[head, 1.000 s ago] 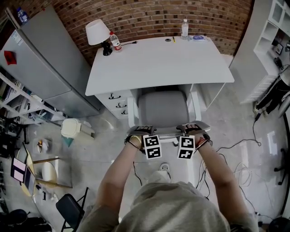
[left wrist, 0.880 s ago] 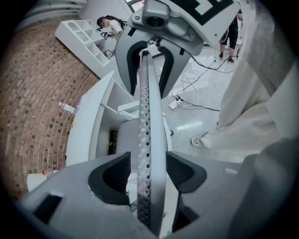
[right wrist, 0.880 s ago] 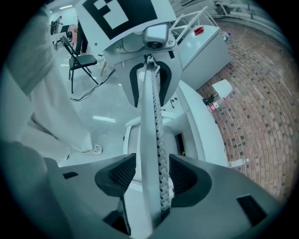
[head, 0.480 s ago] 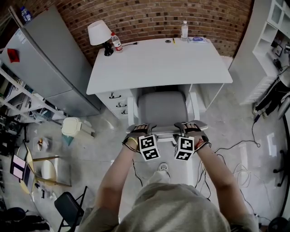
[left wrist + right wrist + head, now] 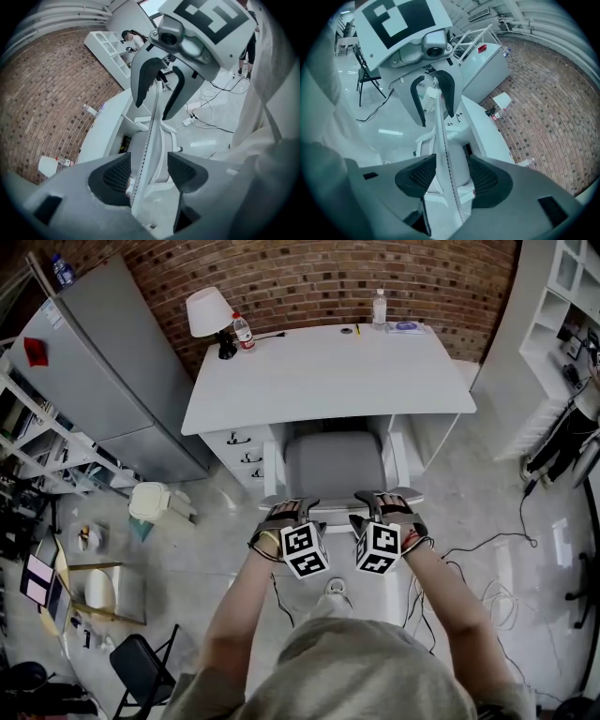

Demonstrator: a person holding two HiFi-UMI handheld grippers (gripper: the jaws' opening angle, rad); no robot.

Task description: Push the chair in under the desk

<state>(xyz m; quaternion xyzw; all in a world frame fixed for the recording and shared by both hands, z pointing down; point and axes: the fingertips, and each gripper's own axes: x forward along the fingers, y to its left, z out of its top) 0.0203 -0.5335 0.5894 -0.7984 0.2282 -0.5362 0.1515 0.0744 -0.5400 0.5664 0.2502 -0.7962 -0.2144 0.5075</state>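
The grey-seated white chair stands with its seat partly under the white desk. Both grippers are at the top edge of the chair's back. My left gripper is open; its jaws have just been opening, and the thin back edge runs between the pads, close to the left pad, with no pressure on it. My right gripper is open the same way, with the edge between its pads and a gap on each side. Each gripper view also shows the other gripper further along the edge.
A lamp and a bottle stand at the desk's back left, another bottle at the back. A grey cabinet is to the left, white shelving to the right. Cables lie on the floor, and a bin stands to the left.
Both hands have lifted and drawn back slightly toward me, with the marker cubes tipping up. The chair has stayed where it was.
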